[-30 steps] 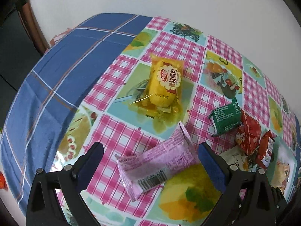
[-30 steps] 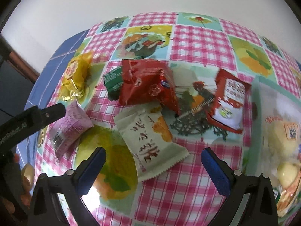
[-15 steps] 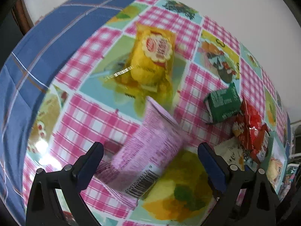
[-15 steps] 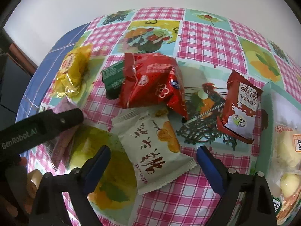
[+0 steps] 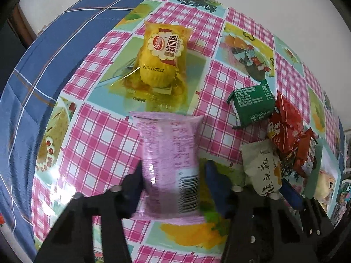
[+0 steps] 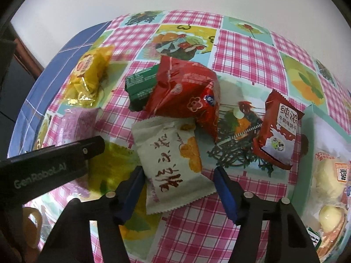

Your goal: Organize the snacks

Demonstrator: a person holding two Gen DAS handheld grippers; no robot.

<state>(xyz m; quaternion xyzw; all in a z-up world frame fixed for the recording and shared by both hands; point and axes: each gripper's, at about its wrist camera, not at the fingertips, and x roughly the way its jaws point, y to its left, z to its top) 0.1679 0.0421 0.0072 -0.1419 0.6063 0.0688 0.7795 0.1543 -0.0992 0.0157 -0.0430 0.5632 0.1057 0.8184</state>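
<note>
I'm gripping the pink packet [image 5: 170, 166] w/ my left gripper [image 5: 173, 175], jaws squeezing its lower half, just below the yellow bread pack [image 5: 163, 60]. My right gripper [image 6: 178, 186] is straddling the cream packet [image 6: 173, 160], jaws narrow but prob. not pinching yet. Next: closing, lifting it clear.

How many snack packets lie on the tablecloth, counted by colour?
Yellow: 1
Pink: 1
Green: 1
Red: 2
Cream: 1
Total: 6, without those in the tray at the right.
</note>
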